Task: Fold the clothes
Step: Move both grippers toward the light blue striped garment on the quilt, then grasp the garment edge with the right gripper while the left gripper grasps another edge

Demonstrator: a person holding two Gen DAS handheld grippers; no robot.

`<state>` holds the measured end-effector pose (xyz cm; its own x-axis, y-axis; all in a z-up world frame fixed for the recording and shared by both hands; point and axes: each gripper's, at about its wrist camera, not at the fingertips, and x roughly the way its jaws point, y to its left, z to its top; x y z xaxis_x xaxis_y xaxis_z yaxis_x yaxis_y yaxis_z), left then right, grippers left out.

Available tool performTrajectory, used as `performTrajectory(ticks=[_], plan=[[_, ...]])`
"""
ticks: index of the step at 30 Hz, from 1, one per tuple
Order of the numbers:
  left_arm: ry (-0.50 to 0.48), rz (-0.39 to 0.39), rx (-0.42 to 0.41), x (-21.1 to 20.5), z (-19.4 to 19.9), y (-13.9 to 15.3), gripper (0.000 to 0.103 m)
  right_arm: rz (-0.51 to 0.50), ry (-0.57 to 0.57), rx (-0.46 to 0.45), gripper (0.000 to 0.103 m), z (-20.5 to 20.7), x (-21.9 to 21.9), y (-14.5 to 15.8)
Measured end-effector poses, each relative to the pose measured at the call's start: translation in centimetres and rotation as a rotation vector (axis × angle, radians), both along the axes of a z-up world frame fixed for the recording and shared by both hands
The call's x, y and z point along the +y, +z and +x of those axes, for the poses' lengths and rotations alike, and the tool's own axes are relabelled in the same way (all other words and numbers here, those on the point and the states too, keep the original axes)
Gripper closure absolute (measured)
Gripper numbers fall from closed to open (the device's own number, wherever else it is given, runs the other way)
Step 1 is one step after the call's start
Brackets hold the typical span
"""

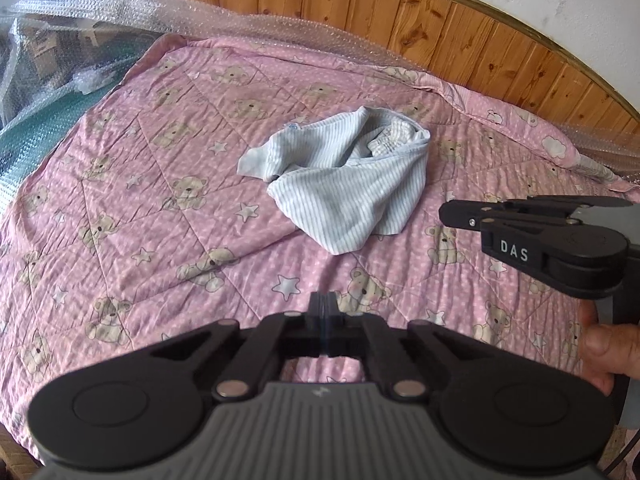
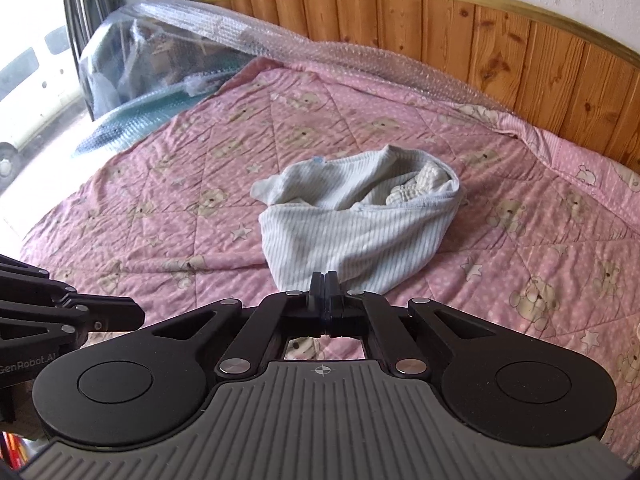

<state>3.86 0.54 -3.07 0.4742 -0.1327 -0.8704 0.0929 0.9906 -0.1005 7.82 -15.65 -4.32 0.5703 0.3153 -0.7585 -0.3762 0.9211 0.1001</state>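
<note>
Striped blue garment (image 2: 356,224) lies crumpled on the bed (image 2: 520,216), ungrasped; my claws (image 1: 326,300) (image 2: 325,280), both closed empty, must open first.

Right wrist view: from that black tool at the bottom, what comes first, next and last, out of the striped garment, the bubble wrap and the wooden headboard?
1. Striped garment: crumpled on the pink quilt, just ahead of the right tool.
2. Bubble wrap: along the bed's far edge.
3. Wooden headboard: behind it, against the wall.
</note>
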Motion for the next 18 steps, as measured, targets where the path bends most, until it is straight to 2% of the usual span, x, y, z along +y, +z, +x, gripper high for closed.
performTrajectory(ticks=[1, 2, 3, 4, 5, 6, 12, 15, 18], plan=[[0.001, -0.012, 0.002, 0.3, 0.5, -0.2, 0.098, -0.010, -0.011, -0.003, 0.100, 0.3, 0.2, -0.2], [0.004, -0.026, 0.004, 0.7, 1.1, -0.4, 0.082, -0.019, -0.022, -0.006, 0.086, 0.7, 0.4, -0.4], [0.007, -0.040, 0.005, 1.1, 1.6, -0.6, 0.048, -0.027, -0.033, -0.009, 0.055, 1.1, 0.6, -0.6], [0.020, -0.049, -0.004, 1.5, 2.2, -0.8, 0.029, -0.032, -0.044, -0.012, 0.039, 1.5, 0.6, -0.8], [0.024, -0.053, -0.005, 1.8, 2.9, -1.2, 0.003, -0.035, -0.055, -0.016, 0.020, 2.0, 0.7, -1.0], [0.023, -0.057, -0.003, 2.1, 3.8, -1.5, 0.000, -0.038, -0.066, -0.021, 0.018, 2.4, 0.7, -1.3], [0.009, -0.080, 0.019, 4.0, 9.1, -4.3, 0.001, -0.033, -0.161, 0.053, 0.014, 7.1, 0.1, -3.7], [0.006, -0.103, 0.056, 4.7, 11.7, -6.5, 0.001, -0.020, -0.238, 0.091, 0.010, 10.7, -0.5, -5.8], [0.012, -0.106, 0.089, 5.1, 13.8, -9.2, 0.000, -0.067, -0.282, 0.144, 0.012, 13.8, -0.3, -8.8]])
